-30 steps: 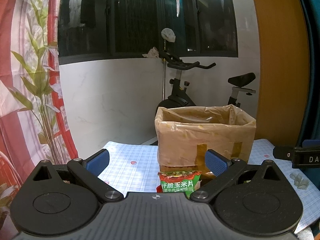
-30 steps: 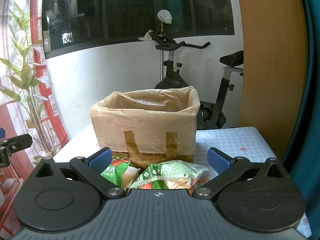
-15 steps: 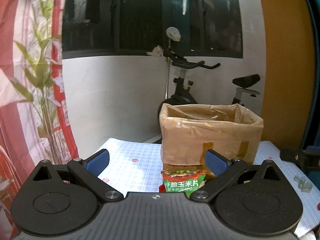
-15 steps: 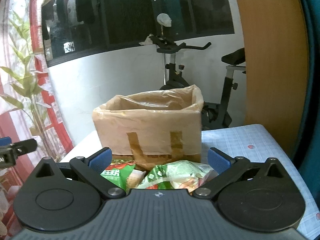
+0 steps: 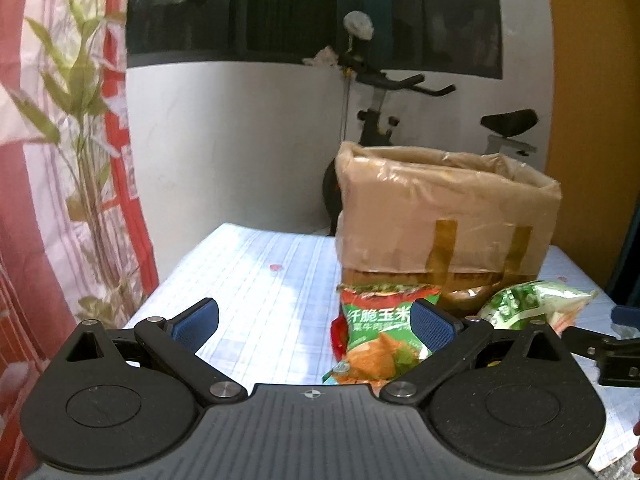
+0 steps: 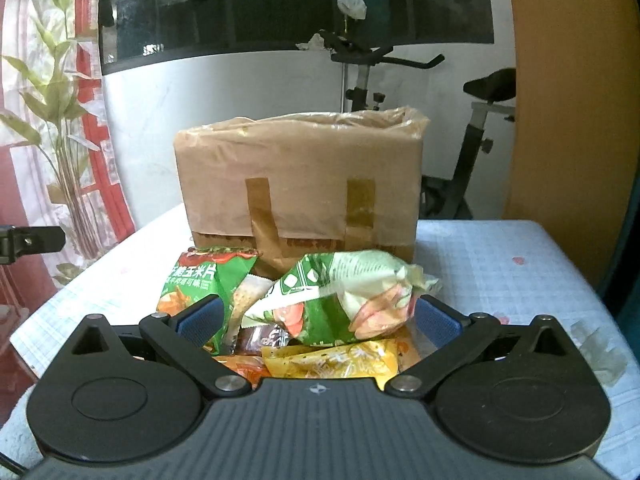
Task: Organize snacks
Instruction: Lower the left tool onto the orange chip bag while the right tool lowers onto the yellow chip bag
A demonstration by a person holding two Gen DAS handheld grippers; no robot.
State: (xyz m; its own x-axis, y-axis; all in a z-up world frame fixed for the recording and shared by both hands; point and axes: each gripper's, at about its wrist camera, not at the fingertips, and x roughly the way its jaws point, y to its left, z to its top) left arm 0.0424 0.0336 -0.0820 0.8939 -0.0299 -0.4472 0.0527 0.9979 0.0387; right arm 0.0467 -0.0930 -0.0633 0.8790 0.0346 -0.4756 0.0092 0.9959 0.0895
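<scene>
Biggest thing on the checked tablecloth (image 5: 256, 280) is the cardboard box (image 6: 300, 184), open at the top, lined with a crinkly clear plastic bag and patched with two strips of brown tape. An exercise bike (image 6: 476, 128) stands behind it by the wall.

Right in front of the box sits the snack pile. On top there's a puffy pale green bag (image 6: 344, 296) with reddish pictures on it, and to its left a green corn chip bag (image 6: 200, 284) with a red top edge and Chinese lettering. A yellow packet (image 6: 340, 362) pokes out underneath.

The right gripper (image 6: 316, 318) is spread wide, with the pale green bag lying between its blue pads, not pinched.

The left gripper (image 5: 312, 318) is wide open too, holding nothing; the corn chip bag sits just inside its right pad.
</scene>
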